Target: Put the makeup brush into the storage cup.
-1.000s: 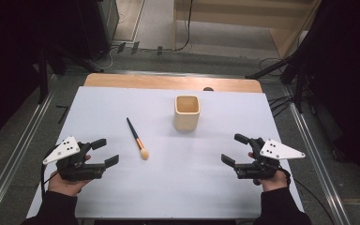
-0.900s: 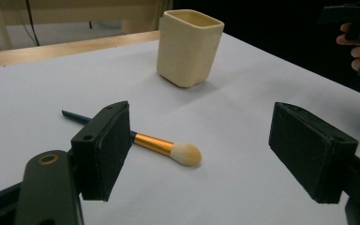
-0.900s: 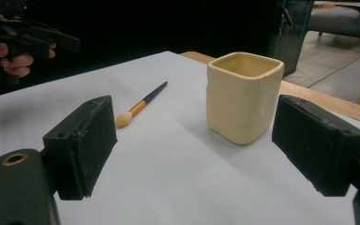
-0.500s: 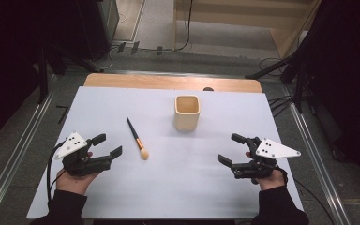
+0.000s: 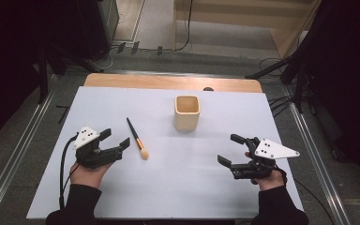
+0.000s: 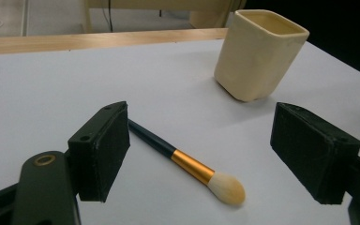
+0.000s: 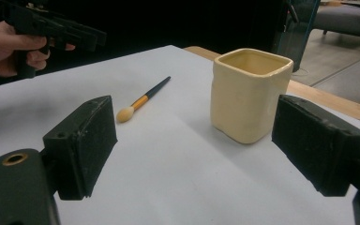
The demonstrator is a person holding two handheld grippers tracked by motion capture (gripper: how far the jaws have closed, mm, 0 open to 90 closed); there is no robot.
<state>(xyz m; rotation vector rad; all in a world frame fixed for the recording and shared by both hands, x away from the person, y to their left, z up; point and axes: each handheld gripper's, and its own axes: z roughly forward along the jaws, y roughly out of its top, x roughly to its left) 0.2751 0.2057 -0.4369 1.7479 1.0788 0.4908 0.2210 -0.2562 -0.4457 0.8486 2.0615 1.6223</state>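
Black-jawed left hand-held gripper, lower left of the high view, gapes wide and empty beside the black-handled, gold-ferruled makeup brush on the white-covered bench; the right hand-held gripper, lower right, is likewise spread and empty. Farther up, centre, the cream square ceramic cup shows nothing inside; no writing is legible.

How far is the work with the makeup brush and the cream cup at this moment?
Nothing looks done yet: the makeup brush lies flat on the white table cover, apart from the empty cream cup. In hand: the left tongs are open beside the brush handle, not gripping it. The right tongs are open and hold nothing. Left, probably: grasp the brush, lift it, and place it in the cup.
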